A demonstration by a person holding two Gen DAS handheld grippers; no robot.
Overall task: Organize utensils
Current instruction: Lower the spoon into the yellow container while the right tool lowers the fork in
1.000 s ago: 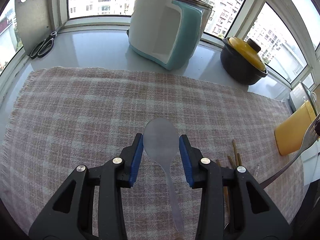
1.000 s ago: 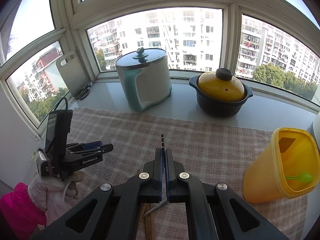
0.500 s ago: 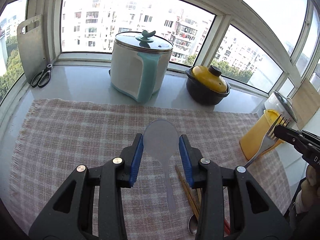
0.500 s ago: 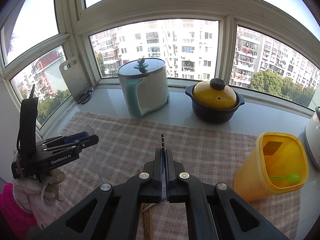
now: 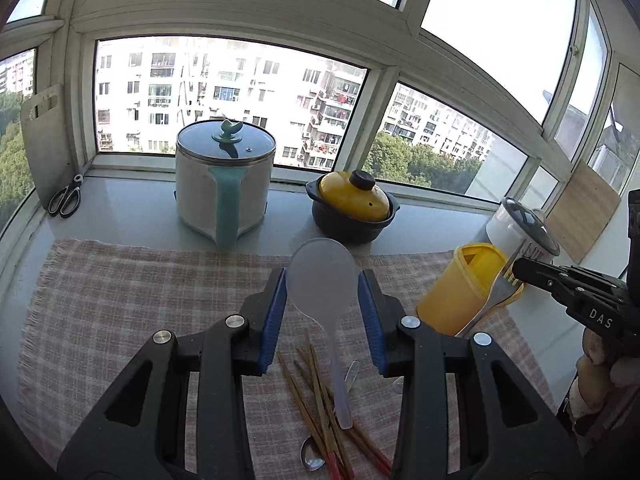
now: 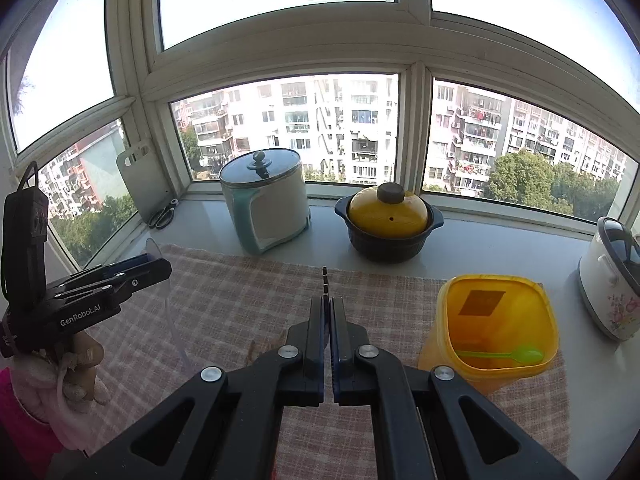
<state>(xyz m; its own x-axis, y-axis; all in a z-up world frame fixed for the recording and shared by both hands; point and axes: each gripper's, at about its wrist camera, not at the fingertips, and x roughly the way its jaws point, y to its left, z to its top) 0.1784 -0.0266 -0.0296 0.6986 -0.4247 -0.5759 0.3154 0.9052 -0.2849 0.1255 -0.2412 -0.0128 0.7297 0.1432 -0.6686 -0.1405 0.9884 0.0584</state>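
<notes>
Left wrist view: my left gripper is clamped across the bowl of a translucent rice paddle, handle hanging toward the chopsticks on the checked cloth. Right of the paddle stands the yellow utensil holder. My right gripper, pinched on a fork, is nearer the holder.

I see a pink-and-white checked cloth, a yellow container holding a green spoon, and at twelve o'clock a white-and-teal pot.
</notes>
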